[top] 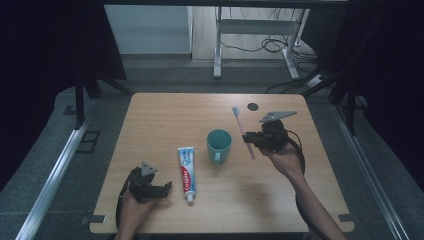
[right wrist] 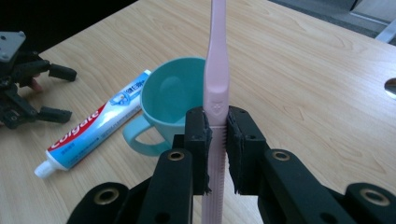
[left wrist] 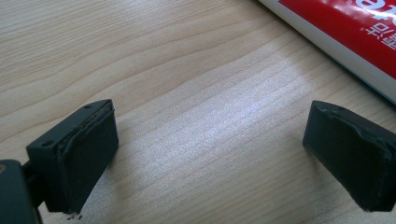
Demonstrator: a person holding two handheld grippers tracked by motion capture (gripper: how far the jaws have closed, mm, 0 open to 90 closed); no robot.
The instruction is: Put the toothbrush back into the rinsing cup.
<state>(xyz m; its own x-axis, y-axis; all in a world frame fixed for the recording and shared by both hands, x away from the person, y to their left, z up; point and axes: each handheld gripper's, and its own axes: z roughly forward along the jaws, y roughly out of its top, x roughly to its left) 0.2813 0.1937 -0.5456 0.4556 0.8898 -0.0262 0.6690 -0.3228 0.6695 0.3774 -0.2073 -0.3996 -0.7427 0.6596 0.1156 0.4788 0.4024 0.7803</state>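
Pink toothbrush [right wrist: 217,70] clamped mid-handle, above table.

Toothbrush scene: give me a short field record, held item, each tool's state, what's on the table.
held item: pink toothbrush, clamped by its handle in the right tool
toothbrush pose: lifted off the table, to the right of the cup in the high view, bristle end away from the person
right tool: shut on the toothbrush
left tool: open, nothing between its pads, resting low over the wooden table
teal cup: upright, looks empty, handle toward the person
toothpaste tube: lying flat left of the cup, cap toward the person
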